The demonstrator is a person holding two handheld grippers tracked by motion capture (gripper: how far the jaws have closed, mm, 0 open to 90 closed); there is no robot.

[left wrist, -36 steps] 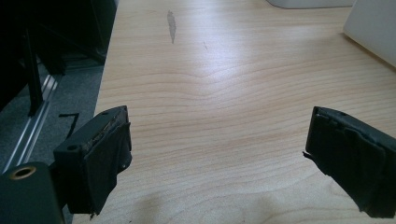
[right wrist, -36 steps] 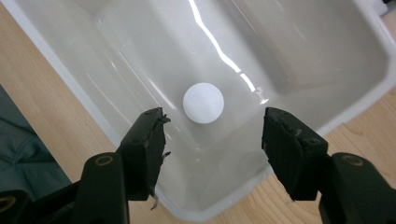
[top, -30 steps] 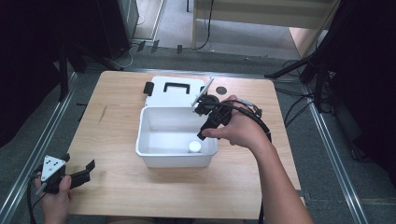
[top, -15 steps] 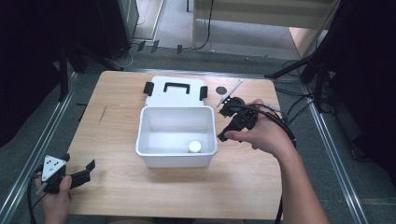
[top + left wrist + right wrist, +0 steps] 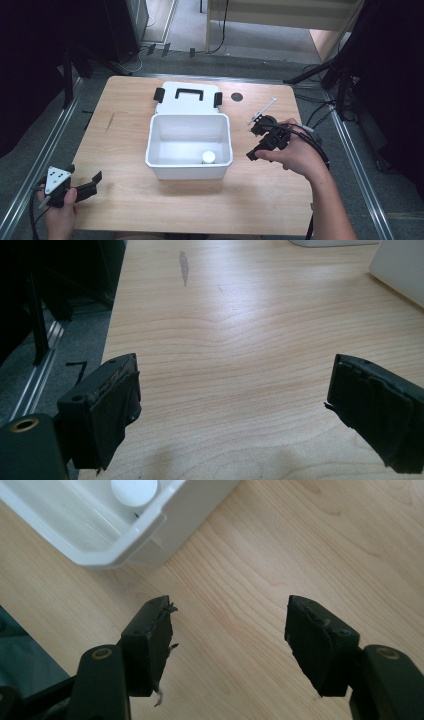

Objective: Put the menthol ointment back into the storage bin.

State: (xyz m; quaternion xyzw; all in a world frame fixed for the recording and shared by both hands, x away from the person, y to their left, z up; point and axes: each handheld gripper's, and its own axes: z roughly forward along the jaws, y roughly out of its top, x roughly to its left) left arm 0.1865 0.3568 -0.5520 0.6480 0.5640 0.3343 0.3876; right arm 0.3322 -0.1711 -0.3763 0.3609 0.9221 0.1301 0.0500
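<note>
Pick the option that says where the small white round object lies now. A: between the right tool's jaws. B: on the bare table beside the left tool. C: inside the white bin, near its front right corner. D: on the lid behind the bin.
C: the high view shows the small white round object resting on the floor of the white bin, near its front right corner.

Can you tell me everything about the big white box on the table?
The white box looks like smooth plastic, a deep rectangle with rounded corners and a thick rim. It is open and sits upright near the middle of the wooden table. Inside, near its front right corner, lies a small round white thing. Its white lid, with a black handle and black clips, lies flat right behind it. Neither gripper touches it.
</note>
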